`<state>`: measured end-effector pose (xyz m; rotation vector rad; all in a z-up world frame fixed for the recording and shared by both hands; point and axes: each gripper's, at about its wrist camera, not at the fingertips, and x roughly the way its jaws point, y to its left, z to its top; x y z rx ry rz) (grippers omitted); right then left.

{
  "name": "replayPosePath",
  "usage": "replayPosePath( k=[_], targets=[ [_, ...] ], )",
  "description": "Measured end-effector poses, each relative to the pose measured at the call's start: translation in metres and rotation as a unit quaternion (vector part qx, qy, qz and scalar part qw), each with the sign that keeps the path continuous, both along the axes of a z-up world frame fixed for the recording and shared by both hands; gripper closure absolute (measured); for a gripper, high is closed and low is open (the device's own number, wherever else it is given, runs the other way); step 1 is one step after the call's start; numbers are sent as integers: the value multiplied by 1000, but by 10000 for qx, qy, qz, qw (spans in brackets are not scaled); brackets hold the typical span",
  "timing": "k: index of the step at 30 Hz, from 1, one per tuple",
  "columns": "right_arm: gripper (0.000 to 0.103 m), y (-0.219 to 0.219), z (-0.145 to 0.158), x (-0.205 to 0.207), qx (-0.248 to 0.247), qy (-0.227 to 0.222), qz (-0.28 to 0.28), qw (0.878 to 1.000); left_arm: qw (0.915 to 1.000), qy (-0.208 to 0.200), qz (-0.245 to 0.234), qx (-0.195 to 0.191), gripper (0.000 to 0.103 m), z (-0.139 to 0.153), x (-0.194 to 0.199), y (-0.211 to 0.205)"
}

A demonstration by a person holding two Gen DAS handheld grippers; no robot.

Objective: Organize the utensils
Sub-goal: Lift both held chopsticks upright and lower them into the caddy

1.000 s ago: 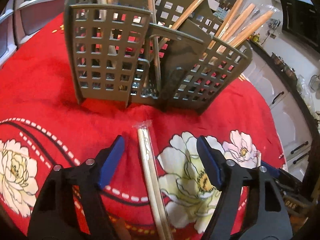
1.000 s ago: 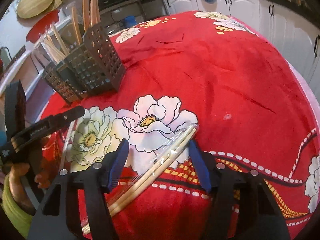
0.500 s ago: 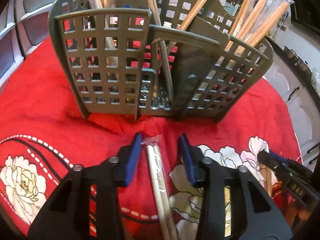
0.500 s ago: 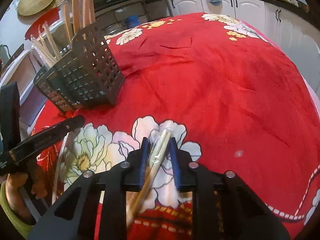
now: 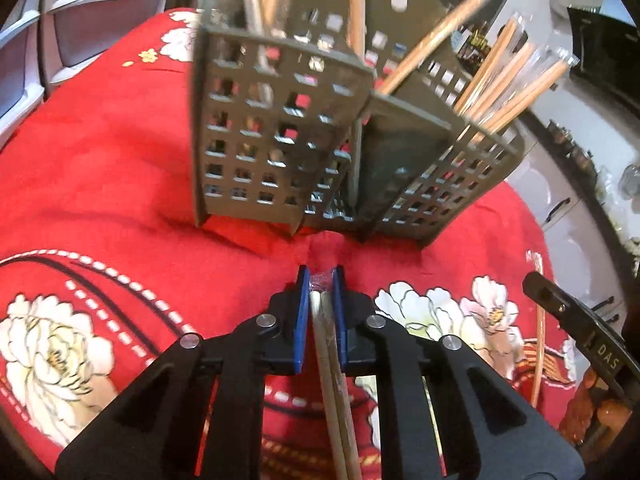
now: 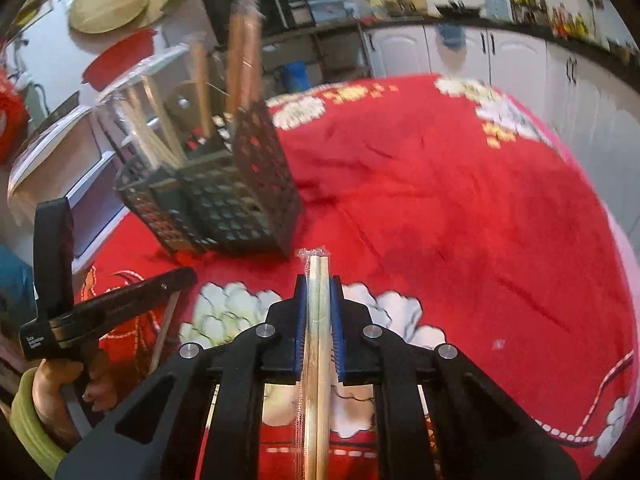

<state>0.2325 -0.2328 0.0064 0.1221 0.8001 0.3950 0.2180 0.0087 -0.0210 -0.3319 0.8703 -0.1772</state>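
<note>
A grey slotted utensil caddy [image 5: 280,120] stands on the red flowered tablecloth [image 5: 100,152], with several wooden chopsticks upright in its compartments. Just short of its base, my left gripper [image 5: 321,276] is closing, and its blue pads press on a plastic-wrapped pair of chopsticks [image 5: 332,360]. My right gripper [image 6: 318,280] is also closing, its pads pressing on another wrapped pair of chopsticks [image 6: 318,340]. It is lifted off the cloth to the right of the caddy [image 6: 224,200]. The left gripper [image 6: 120,304] shows in the right wrist view, held by a hand [image 6: 52,384].
The round table's edge drops off toward white cabinets [image 6: 520,64] on the far side and pale drawer units [image 5: 80,20] at the left. Woven round mats [image 6: 108,4] and a red basin [image 6: 120,56] sit on a shelf behind the caddy. Bare red cloth [image 6: 460,200] spreads to the right.
Both grippers went from wide open to closed on their wrapped chopsticks. The left one moved toward the caddy; the right one rose off the cloth with its pair, now pointing straight ahead.
</note>
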Motion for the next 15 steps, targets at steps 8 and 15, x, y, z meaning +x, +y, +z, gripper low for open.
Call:
replayPosePath(
  k=[8, 15],
  targets=[
    [92, 21, 34, -11, -12, -497, 263, 9984, 9982, -535, 124, -235, 97, 38, -23, 26],
    [92, 44, 58, -18, -8, -808, 525, 9953, 9932, -1081, 205, -370, 98, 81, -36, 37]
  ],
)
